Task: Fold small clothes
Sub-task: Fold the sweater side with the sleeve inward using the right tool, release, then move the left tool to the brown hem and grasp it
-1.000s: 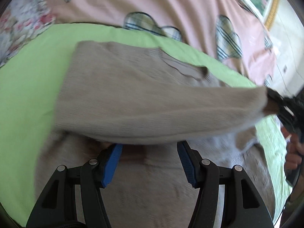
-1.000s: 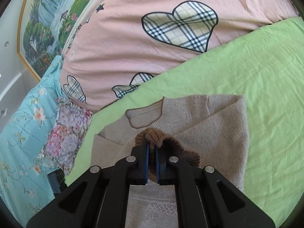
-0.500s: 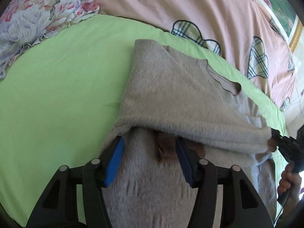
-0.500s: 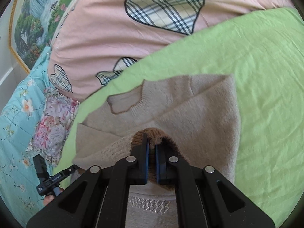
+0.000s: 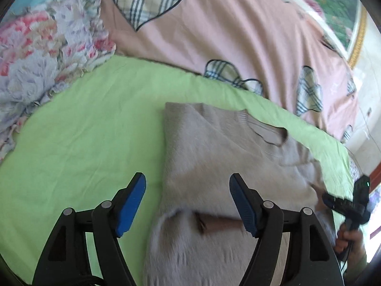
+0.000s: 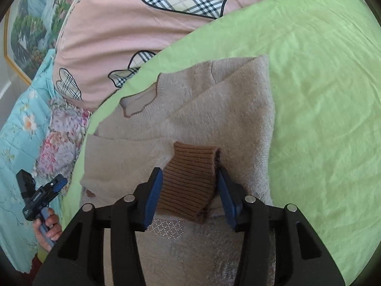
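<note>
A beige knit sweater (image 5: 214,157) lies on the green sheet (image 5: 83,143) with both sleeves folded across its body; it also shows in the right wrist view (image 6: 214,119). My left gripper (image 5: 188,202) is open and empty above the sweater's left edge, a brown cuff (image 5: 219,224) lying between its fingers. My right gripper (image 6: 189,190) is open, its blue pads (image 6: 152,197) on either side of the other brown ribbed cuff (image 6: 190,181), which lies flat on the sweater. The right gripper also shows far right in the left wrist view (image 5: 350,205), the left gripper far left in the right wrist view (image 6: 42,190).
A pink quilt with plaid hearts (image 5: 214,28) is bunched behind the sweater. A floral pillow (image 5: 35,66) lies at the left, a turquoise floral cover (image 6: 16,131) beyond it. Open green sheet (image 6: 321,119) spreads to the sweater's right. A framed picture (image 6: 28,23) hangs on the wall.
My right gripper has opened and let go of the brown cuff, which now lies flat on the sweater. My left gripper has drawn back and left, leaving the sleeve folded over.
</note>
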`<state>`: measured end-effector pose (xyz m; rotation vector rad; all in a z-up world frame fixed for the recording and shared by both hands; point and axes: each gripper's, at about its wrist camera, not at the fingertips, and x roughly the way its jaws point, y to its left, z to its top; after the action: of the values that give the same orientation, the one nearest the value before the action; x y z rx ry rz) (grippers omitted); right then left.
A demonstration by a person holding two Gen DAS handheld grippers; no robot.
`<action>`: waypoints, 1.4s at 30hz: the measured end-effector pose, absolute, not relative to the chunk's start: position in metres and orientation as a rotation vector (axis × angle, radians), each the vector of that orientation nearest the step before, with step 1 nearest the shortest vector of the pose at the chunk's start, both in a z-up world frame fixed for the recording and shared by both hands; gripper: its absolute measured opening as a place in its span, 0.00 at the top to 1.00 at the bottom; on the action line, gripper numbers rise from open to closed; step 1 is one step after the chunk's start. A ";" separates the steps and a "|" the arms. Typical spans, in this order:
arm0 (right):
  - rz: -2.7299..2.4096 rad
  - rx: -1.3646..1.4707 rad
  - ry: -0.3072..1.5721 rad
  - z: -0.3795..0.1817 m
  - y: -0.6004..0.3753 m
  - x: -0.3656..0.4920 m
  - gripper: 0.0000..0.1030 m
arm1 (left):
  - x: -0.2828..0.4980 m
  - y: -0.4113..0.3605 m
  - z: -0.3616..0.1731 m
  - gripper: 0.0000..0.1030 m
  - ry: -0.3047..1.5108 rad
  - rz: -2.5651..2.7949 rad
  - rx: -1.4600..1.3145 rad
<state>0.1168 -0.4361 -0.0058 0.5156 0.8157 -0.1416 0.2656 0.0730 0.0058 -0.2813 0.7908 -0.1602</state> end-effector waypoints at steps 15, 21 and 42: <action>-0.266 0.380 0.879 0.002 -0.420 0.101 0.96 | 0.340 0.074 -0.046 0.45 0.922 0.017 -0.219; -0.267 0.414 0.825 0.027 -0.402 0.057 0.96 | 0.277 0.081 -0.032 0.45 0.919 -0.059 -0.234; -0.248 0.458 0.850 0.016 -0.322 -0.101 0.44 | 0.013 0.108 -0.054 0.42 1.054 -0.221 -0.266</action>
<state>-0.1012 -0.3216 0.0162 0.4583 0.8505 -0.2484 0.0131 0.1076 -0.0538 -0.2664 1.0542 -0.2214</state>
